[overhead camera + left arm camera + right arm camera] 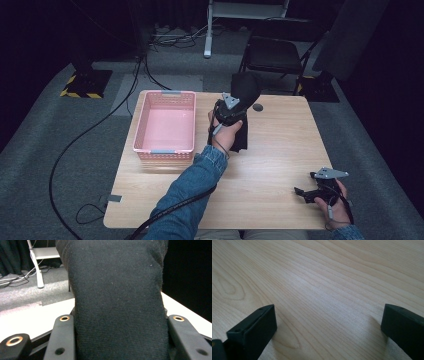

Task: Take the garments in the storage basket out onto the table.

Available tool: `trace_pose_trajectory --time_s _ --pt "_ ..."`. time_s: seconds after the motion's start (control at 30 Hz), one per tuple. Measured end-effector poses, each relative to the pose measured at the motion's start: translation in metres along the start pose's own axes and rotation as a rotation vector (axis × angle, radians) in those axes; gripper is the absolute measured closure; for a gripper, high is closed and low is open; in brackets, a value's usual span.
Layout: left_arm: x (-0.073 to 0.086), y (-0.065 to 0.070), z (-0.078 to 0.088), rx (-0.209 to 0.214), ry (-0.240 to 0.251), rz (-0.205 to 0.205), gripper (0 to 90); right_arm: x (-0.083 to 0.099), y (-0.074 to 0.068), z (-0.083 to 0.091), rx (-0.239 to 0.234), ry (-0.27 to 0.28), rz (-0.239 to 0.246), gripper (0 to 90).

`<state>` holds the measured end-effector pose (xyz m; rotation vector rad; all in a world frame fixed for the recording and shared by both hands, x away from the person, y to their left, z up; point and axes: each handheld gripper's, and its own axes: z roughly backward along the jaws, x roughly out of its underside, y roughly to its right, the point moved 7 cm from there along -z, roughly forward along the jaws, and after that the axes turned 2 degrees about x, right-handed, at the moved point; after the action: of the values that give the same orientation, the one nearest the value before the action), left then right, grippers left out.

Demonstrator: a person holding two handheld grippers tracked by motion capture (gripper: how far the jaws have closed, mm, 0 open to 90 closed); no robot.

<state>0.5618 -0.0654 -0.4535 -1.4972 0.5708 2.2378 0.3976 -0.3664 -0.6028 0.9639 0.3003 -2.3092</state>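
Observation:
A thick black cloth (245, 88) is clamped in my left gripper (230, 111) above the middle of the wooden table (280, 150). Part of it bulges up past the gripper and part hangs down to the tabletop beside the hand. In the left gripper view the black cloth (117, 290) packs the whole gap of my left gripper (121, 318), with both jaws pressed against its sides. My right gripper (304, 184) rests low near the table's front right corner. In the right gripper view my right gripper (329, 312) stands wide open over bare wood.
A pink plastic basket (164, 151) with nothing in it sits on the table's left half, just left of my left hand. A small dark hole (257, 107) marks the tabletop at the back. A folding chair (277, 52) stands beyond the far edge.

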Motion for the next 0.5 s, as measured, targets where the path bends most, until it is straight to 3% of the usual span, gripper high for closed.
trace_pose_trajectory --time_s 0.5 --pt "0.023 0.007 -0.013 0.004 -0.029 0.003 48.5 0.000 0.000 0.000 0.000 0.000 0.000 0.1"
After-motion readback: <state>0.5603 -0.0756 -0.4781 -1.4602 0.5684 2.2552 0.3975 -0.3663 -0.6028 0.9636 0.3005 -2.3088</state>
